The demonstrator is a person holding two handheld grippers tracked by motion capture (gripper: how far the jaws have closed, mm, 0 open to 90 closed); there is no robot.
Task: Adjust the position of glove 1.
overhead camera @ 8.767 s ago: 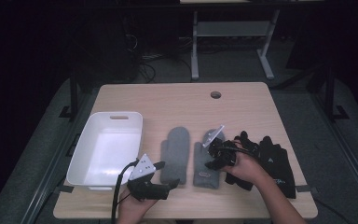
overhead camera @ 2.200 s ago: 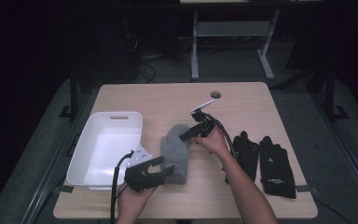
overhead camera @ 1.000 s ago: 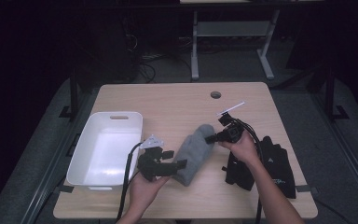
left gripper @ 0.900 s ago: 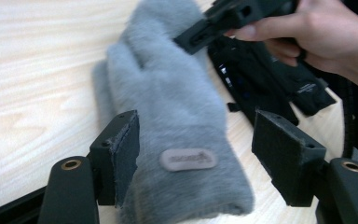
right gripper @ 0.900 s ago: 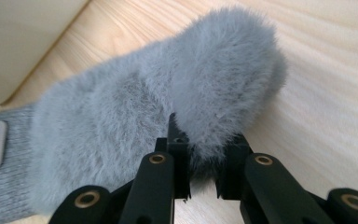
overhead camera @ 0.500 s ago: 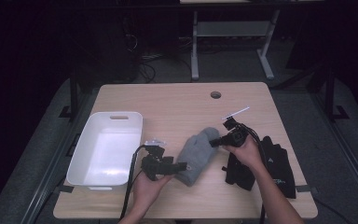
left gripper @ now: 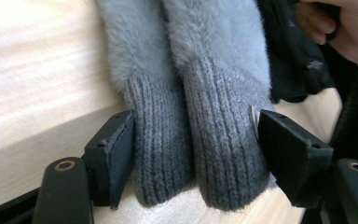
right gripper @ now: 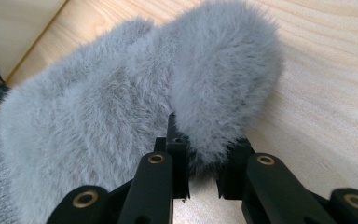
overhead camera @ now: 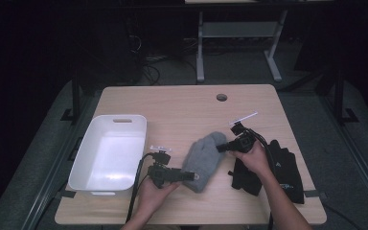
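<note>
Since the frame half a second ago, our left gripper [overhead camera: 188, 175] has sunk a little toward the table [overhead camera: 182, 103], and the grey mittens [overhead camera: 202, 160] now lie lower and flatter across the wood, where before their far end was held higher.

The grey mittens are stacked as a pair near the middle of the table, running from our left gripper at the near left up to our right gripper [overhead camera: 222, 147] at the far right. In the left gripper view the two ribbed knit cuffs [left gripper: 200, 149] sit side by side between the black jaws, which stand wide, one pad at each outer side of the cuffs; the left pad meets the knit, and the right one is right against it, so we read this as a wide grip on both cuffs. In the right gripper view the jaws are nearly together, pinching a tuft of the furry fingertip end [right gripper: 223, 88] of the mittens just above the table.

To the right of the mittens, under our right hand [overhead camera: 254, 158], lie the black gloves [overhead camera: 282, 167], near the right edge. The white bin [overhead camera: 110, 155] stands at the left side of the table, just beside our left hand [overhead camera: 153, 191].
</note>
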